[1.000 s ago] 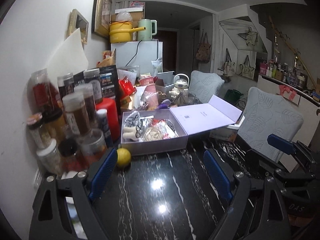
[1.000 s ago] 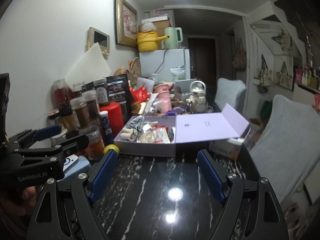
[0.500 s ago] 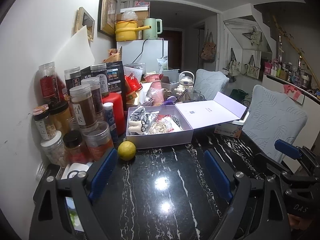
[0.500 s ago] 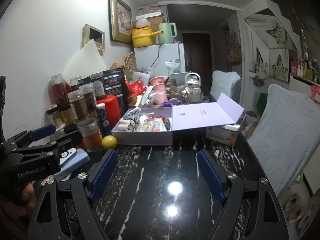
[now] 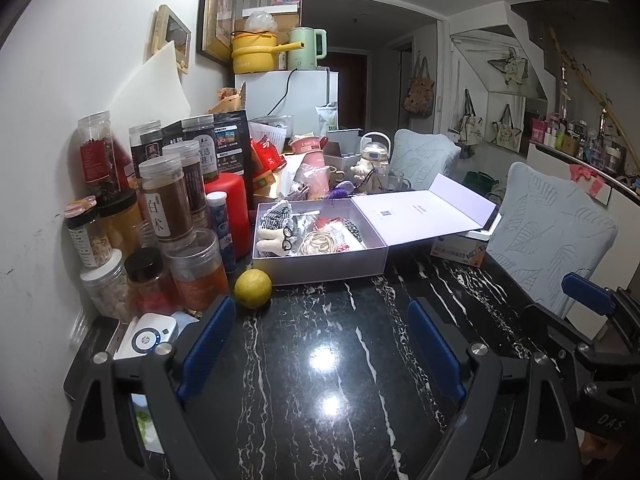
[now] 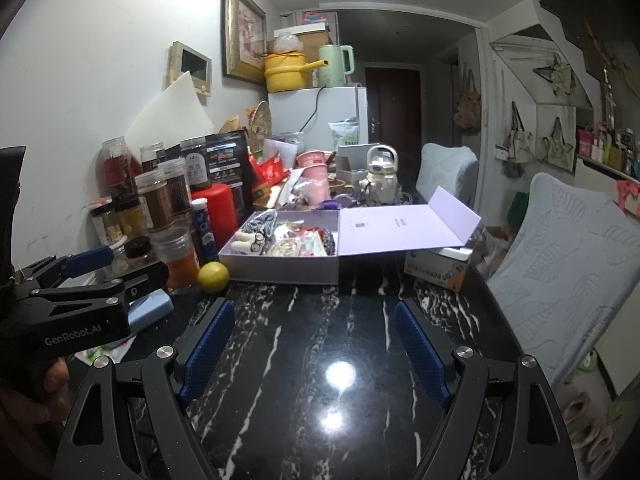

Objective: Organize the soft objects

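An open lilac box (image 5: pixel 320 266) (image 6: pixel 280 270) stands on the black marble table (image 5: pixel 320 380), its lid (image 5: pixel 420 216) folded out to the right. Inside lie a small cream plush with glasses (image 5: pixel 274 242), a striped knit piece (image 5: pixel 276 214), hair ties (image 5: pixel 318 242) and other small soft items. My left gripper (image 5: pixel 320 306) hovers open over bare table, short of the box, with nothing between its blue pads. My right gripper (image 6: pixel 314 308) is likewise open and empty, a little to the right of the left gripper (image 6: pixel 138 262).
A lemon (image 5: pixel 253 289) (image 6: pixel 214 277) lies at the box's front left corner. Several jars (image 5: pixel 172 200) and a red canister (image 5: pixel 228 204) crowd the left wall. A white device (image 5: pixel 150 336) sits by the left gripper. Quilted chairs (image 5: pixel 552 236) stand right; a carton (image 6: pixel 436 270) lies under the lid.
Both views have drawn back a little from the box, so the lemon now shows clear of the fingers. The jaws stand as wide as before.
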{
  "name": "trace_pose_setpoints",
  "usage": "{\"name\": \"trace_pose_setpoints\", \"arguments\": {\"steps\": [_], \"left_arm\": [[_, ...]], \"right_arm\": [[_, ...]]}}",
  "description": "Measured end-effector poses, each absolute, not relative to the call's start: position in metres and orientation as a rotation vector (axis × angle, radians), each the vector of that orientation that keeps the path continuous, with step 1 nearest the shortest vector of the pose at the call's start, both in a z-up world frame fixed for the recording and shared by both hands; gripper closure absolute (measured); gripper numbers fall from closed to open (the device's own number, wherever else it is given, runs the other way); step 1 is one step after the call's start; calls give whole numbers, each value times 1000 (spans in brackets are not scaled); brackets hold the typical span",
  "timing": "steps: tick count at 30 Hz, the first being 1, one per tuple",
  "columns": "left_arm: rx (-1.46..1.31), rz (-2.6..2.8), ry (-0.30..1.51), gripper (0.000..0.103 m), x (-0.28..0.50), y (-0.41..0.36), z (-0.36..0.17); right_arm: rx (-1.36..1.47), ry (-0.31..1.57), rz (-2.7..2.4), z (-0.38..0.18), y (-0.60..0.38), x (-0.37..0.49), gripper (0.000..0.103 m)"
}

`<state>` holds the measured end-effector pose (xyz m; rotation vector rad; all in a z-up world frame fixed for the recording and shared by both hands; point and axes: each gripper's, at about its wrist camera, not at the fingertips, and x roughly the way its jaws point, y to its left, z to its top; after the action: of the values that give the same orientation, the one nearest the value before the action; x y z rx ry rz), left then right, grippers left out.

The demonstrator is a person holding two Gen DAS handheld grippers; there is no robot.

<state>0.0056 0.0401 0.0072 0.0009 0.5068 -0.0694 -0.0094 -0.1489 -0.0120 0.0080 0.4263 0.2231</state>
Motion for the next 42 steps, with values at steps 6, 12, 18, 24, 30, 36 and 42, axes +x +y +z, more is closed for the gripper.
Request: {"name": "trace_pose_setpoints", "arguments": {"steps": [6,12,18,24,30,36,42], "left_arm": [[4,-79,503,14,4,38,8],[0,-87,506,14,3,38,7],[1,-85,505,14,3,38,8],[9,-84,506,14,2,36,8],[9,-88,514,14,2,33,8],[5,-90,532,14,4,33,8],[16,-81,532,14,3,32,6]], "right_arm": [[2,432,220,-12,-150,-11,20],[-1,424,214,-10,-152,-15,20],[-5,421,215,-9,-153,-17,20],[-6,422,214,-9,-153,-17,20],[-4,425,209,-9,-156,-20,20],[-4,425,210,-10,-157,-20,19],[-6,427,206,-11,-157,-20,17]]}}
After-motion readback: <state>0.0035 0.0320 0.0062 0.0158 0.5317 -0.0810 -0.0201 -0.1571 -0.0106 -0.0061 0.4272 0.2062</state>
